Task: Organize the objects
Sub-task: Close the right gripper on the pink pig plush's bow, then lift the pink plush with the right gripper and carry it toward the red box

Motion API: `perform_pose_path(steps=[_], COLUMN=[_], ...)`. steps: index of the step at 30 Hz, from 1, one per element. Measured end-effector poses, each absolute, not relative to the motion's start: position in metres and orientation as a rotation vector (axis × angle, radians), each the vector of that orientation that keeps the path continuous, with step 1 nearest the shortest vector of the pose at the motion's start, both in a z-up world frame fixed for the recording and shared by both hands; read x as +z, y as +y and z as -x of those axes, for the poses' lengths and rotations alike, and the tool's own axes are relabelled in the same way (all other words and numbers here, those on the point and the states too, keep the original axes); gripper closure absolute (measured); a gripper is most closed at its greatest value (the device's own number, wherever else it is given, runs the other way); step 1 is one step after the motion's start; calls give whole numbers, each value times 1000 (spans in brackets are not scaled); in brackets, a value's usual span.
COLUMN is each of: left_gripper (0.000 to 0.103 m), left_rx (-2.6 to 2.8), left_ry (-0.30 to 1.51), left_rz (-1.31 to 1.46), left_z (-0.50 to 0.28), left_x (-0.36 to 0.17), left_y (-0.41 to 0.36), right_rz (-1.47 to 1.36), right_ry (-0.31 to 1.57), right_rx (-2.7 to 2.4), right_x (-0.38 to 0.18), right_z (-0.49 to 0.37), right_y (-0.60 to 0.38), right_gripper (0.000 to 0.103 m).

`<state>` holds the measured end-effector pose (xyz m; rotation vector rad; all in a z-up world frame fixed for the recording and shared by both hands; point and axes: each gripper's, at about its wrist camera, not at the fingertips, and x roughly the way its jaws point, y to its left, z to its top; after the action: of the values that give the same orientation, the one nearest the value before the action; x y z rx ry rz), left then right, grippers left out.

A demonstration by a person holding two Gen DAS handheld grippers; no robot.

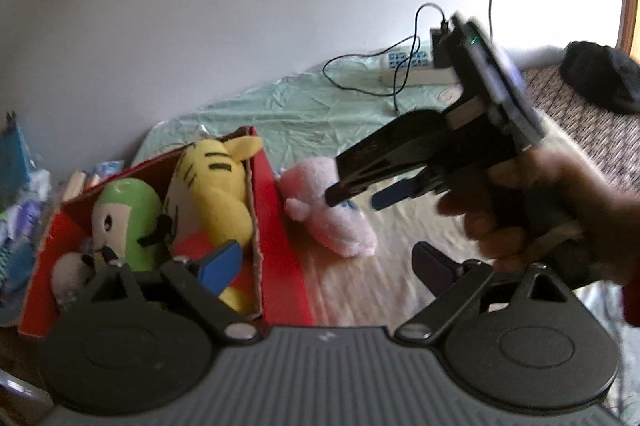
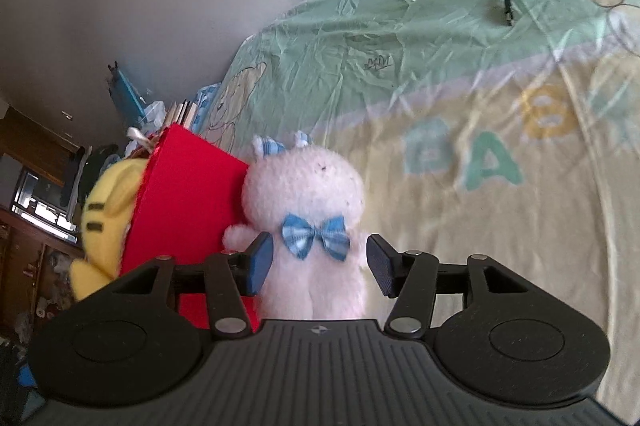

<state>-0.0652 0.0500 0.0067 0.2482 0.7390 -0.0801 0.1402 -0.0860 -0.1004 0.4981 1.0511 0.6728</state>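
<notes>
Showing blue bow [image 2: 315,236] only right wrist view.

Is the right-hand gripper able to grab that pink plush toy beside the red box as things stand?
Probably yes. The right gripper is open, with the pink plush toy between its fingers and nothing in front of it. The red box touches the toy's side but leaves room for the finger.

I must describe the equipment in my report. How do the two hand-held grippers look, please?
Each hand-held gripper has a grey ribbed body, two round black discs, black linkage arms with silver pivot pins, and blue pads on the fingers. From the left wrist view, the right one carries a dark mounted device showing a small green light. A red sleeve edge shows.
</notes>
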Motion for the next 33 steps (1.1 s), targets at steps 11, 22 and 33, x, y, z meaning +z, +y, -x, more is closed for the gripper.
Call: perform_pose_path(steps=[11, 22, 33], left_gripper=[13, 15, 23], left_rx=[-171, -268, -317], left_ry=[777, 774, 896], left_rz=[-98, -84, -55], left_z=[64, 64, 29], left_x=[8, 6, -36], left_y=[67, 41, 14], right_rz=[-651, -609, -491], right_ry=[1083, 1057, 1081], right_rx=[691, 683, 589], right_x=[-118, -98, -80], right_z=[-147, -120, -79], right_y=[-76, -119, -168], right_gripper=[58, 73, 71])
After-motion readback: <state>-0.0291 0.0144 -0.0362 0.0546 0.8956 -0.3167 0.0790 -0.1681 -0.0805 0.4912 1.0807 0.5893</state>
